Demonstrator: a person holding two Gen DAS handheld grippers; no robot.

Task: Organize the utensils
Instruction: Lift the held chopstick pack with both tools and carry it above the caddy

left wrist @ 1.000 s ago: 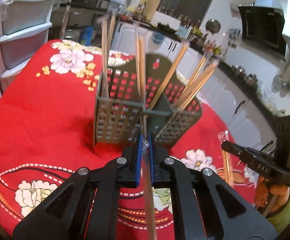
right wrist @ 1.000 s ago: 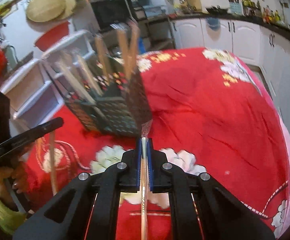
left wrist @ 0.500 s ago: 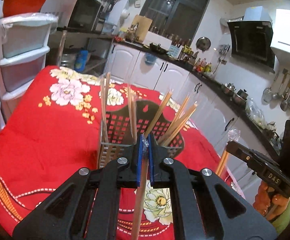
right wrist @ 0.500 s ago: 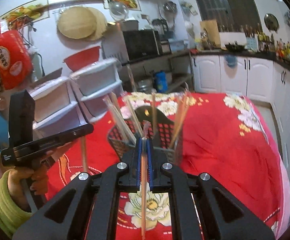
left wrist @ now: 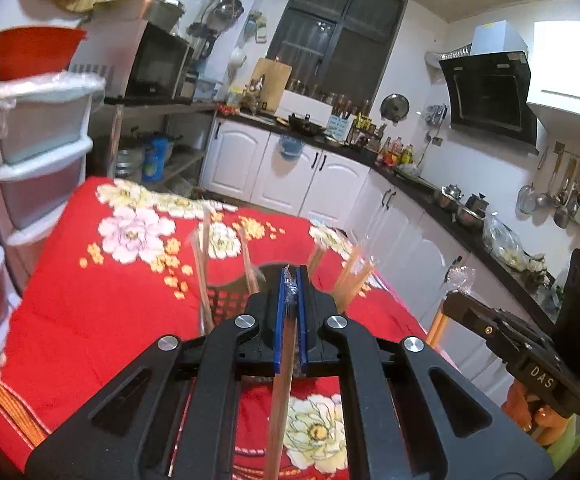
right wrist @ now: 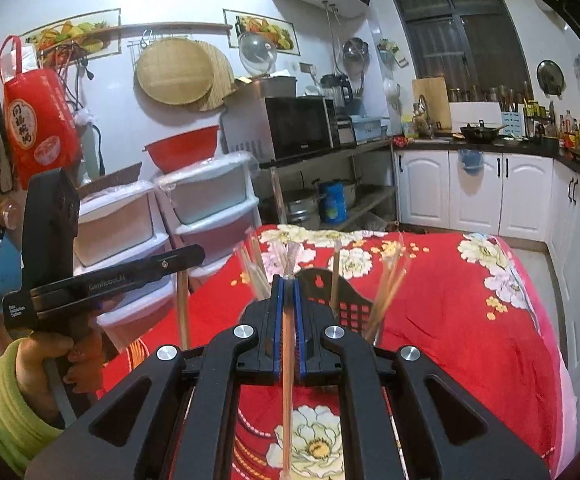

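1. A table [left wrist: 90,320] under a red floral cloth stands in a kitchen with white cabinets, a dark counter, a black range hood and stacked plastic drawers.
2. A dark perforated plastic utensil basket [right wrist: 349,304] sits near the table's middle, holding slim wooden chopsticks in clear wrappers, leaning outward.
3. The left gripper [left wrist: 290,320] is clamped on a wrapped chopstick pair [left wrist: 282,380] above the table; "DAS" marks the other tool.
4. The right gripper [right wrist: 286,320] pinches another chopstick pair [right wrist: 287,380]; the red hanging bag bears Chinese characters.
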